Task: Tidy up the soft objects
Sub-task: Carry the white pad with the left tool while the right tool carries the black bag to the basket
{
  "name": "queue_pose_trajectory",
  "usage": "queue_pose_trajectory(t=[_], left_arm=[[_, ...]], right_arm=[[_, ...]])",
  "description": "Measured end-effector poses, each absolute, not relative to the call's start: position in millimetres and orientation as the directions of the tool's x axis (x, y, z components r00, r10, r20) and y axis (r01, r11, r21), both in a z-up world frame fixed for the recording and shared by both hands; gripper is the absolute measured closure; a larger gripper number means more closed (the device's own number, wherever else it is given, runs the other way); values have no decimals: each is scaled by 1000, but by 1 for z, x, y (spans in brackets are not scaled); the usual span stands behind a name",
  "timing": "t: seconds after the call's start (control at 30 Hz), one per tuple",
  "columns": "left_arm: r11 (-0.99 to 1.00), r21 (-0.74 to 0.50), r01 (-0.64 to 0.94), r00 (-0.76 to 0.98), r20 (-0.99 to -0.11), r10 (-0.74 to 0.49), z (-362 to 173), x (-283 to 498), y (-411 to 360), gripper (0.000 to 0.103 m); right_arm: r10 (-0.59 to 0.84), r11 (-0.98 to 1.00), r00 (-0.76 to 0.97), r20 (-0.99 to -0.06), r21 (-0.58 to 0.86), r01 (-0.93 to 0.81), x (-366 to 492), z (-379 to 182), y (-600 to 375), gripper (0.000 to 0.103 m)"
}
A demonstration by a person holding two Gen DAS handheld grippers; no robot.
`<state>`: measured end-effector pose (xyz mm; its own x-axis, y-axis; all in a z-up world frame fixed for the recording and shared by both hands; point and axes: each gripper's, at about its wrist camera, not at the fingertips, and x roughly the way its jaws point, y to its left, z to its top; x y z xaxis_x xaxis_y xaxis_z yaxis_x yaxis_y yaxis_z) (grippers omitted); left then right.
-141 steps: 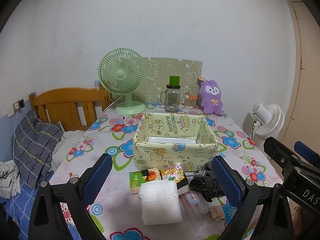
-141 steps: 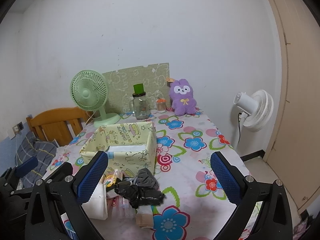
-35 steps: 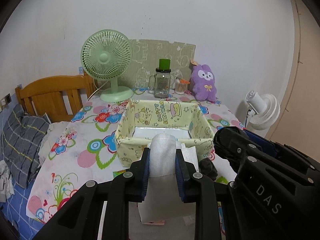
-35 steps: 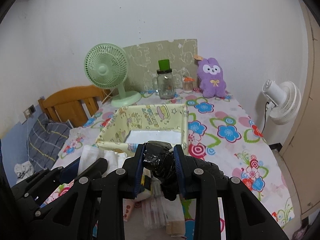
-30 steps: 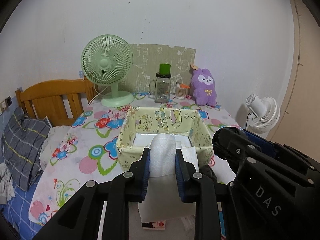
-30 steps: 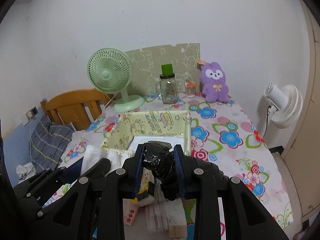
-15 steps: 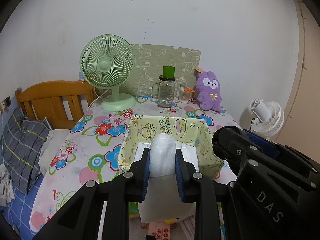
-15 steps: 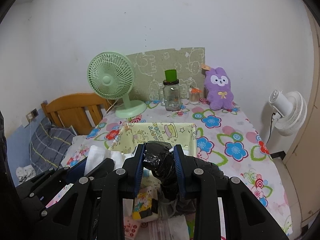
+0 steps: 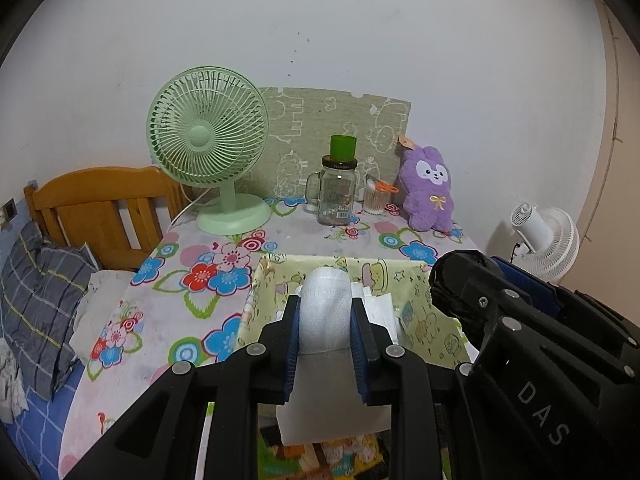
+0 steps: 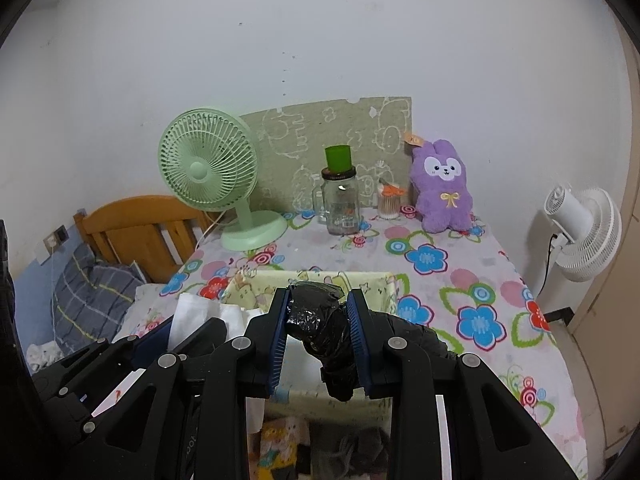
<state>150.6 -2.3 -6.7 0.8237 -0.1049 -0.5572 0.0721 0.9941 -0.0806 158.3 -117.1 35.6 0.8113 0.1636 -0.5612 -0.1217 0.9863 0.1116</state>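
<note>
My left gripper [image 9: 325, 314] is shut on a white foam sheet [image 9: 326, 360] that hangs down from its pads, held above the yellow cartoon-print fabric box [image 9: 416, 280]. My right gripper [image 10: 316, 312] is shut on a crumpled black plastic bag [image 10: 320, 326], also above the box [image 10: 384, 284]. The right gripper with the bag shows at the right of the left wrist view [image 9: 456, 280]. White sheets lie inside the box. Colourful small packets [image 9: 340, 454] lie on the table in front of the box.
On the flowered tablecloth [image 9: 208, 280] at the back stand a green desk fan [image 9: 208, 148], a glass jar with a green cup on top [image 9: 338, 192], a small jar [image 9: 376, 200] and a purple plush rabbit [image 9: 428, 188]. A wooden headboard [image 9: 100, 208] is left, a white fan [image 9: 548, 236] right.
Both grippers closed on their objects, the foam sheet and the black bag, lifted them off the table and carried them forward and up over the box.
</note>
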Motion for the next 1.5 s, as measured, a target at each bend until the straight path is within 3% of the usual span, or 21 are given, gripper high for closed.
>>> queue_pose_trajectory(t=[0.5, 0.8, 0.9, 1.03, 1.2, 1.4, 1.5], left_arm=[[993, -99, 67, 791, -601, -113, -23, 194, 1, 80], [992, -107, 67, 746, -654, -121, -41, 217, 3, 72], [992, -112, 63, 730, -672, -122, -47, 224, 4, 62], [988, -125, 89, 705, -693, -151, -55, 230, 2, 33], [991, -100, 89, 702, -700, -133, -59, 233, -1, 24], [992, -91, 82, 691, -712, -122, -64, 237, -1, 21], [994, -70, 86, 692, -714, -110, -64, 236, -3, 18]], right_arm=[[194, 981, 808, -557, 100, -167, 199, 22, -108, 70], [244, 970, 774, -585, 129, -208, 226, 4, -97, 70], [261, 965, 756, -601, 148, -215, 236, -5, -96, 70], [277, 961, 735, -619, 172, -218, 245, -14, -96, 70], [276, 961, 710, -648, 194, -196, 256, -28, -99, 70], [267, 964, 691, -671, 194, -184, 262, -36, -99, 68], [260, 965, 674, -691, 200, -167, 264, -41, -99, 45]])
